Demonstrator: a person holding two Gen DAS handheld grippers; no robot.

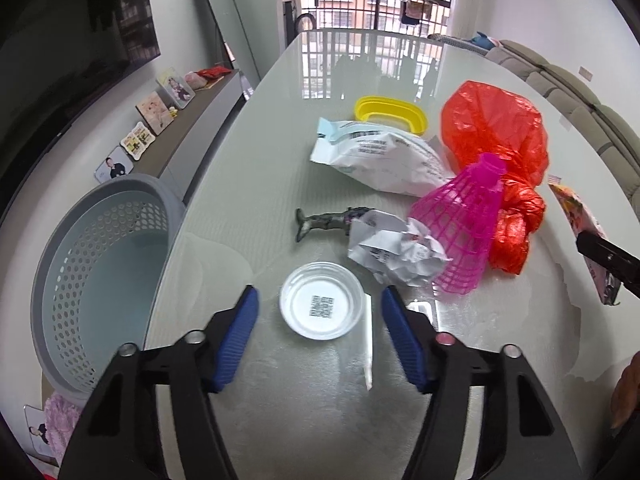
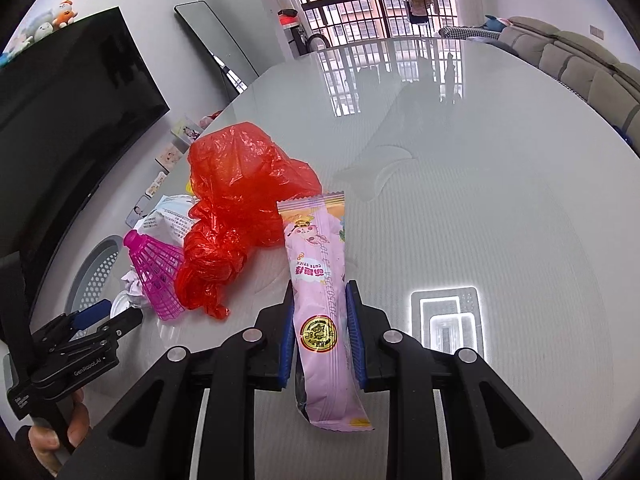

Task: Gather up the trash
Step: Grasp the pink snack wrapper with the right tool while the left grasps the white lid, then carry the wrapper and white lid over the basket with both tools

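The right tool clenches the long pink snack wrapper to carry it off, while the left tool stands released around the small white plastic lid at lower centre.

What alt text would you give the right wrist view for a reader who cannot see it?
The right claw is shut on a pink snack wrapper over a glossy white table. To its left lie a crumpled red plastic bag and a pink mesh cone, with the left claw near them.

A pink snack wrapper is pinched upright-tilted above the table, while a clear round lid lies flat beside crumpled paper.
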